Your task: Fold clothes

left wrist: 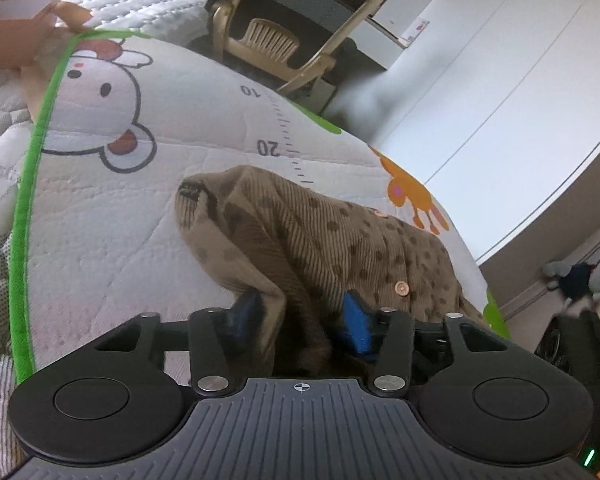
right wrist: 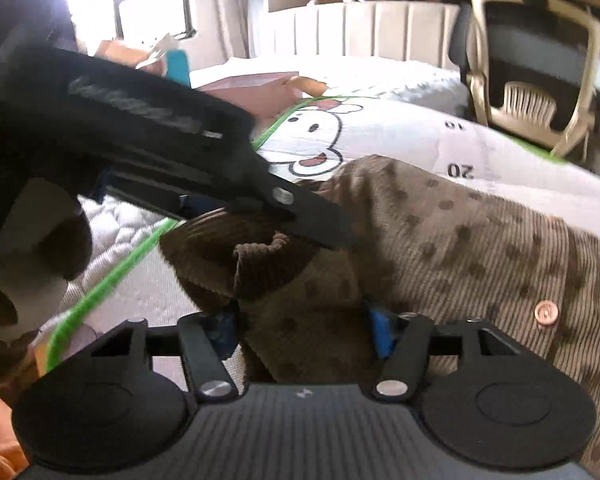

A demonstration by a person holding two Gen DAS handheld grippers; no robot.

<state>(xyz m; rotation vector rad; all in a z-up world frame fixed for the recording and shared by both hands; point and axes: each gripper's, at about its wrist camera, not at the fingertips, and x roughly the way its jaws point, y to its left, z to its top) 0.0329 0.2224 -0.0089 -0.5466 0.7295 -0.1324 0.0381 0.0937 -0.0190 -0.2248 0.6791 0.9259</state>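
Garment (left wrist: 340,236): brown ribbed corduroy, dark polka dots, pale buttons; rumpled and partly bunched, lying on cartoon-printed mat, collar toward 10 o'clock.

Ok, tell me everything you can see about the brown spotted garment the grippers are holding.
The brown garment looks like ribbed corduroy with darker dots and pale round buttons down a front placket. It lies bunched on the cartoon-printed mat, one edge lifted. The left gripper and right gripper each have fabric pinched between blue pads.

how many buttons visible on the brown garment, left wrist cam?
2: one button low on the placket near the left gripper, one button higher up the brown garment. Folds may hide more.
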